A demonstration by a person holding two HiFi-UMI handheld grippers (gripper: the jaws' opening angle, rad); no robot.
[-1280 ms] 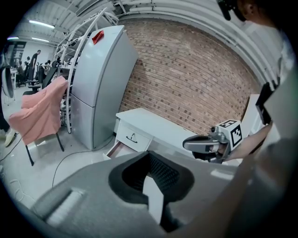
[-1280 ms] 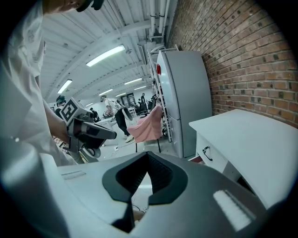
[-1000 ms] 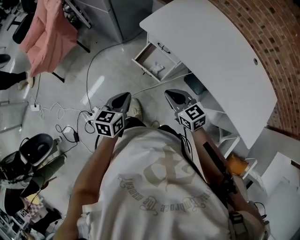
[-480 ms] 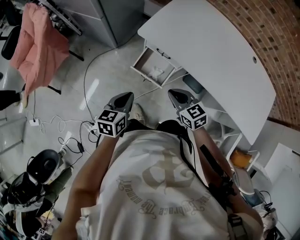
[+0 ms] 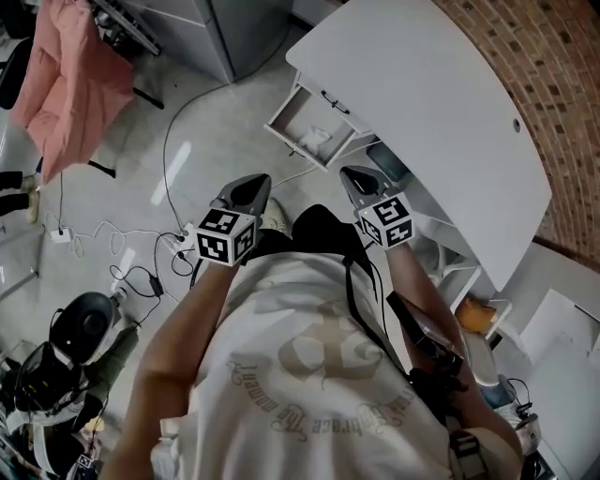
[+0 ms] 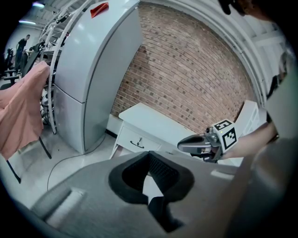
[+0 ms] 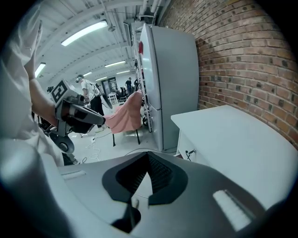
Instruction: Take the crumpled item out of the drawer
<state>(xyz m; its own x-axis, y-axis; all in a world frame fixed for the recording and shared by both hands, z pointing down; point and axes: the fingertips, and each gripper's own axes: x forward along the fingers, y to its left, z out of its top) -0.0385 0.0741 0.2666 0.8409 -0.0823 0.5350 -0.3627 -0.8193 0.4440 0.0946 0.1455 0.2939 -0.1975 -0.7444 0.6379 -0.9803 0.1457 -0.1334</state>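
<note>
Grey-shelled and side by side, the left gripper [image 5: 253,184] and the right gripper [image 5: 353,176] each have their jaws pressed together, with nothing caught between the black pads. Each carries its marker cube at the back. Both are held out in front of the person's white shirt [image 5: 309,375]. Their noses point toward the drawer [image 5: 302,108] but are well short of it, the right one nearer to it than the left.

That drawer stands pulled out from the white desk [image 5: 441,103], and the crumpled item [image 5: 317,141], a pale wad, lies inside on its bottom, untouched by either gripper. Beyond the drawer, past the far edge of the desk top, runs a brick wall [image 5: 548,66]. Out from the drawer's open front stands a grey cabinet [image 5: 211,28]. Farther off from the drawer on that same side, a pink cloth [image 5: 70,84] hangs over the floor. Loose cables [image 5: 141,246] trail across the floor beside the left gripper.
</note>
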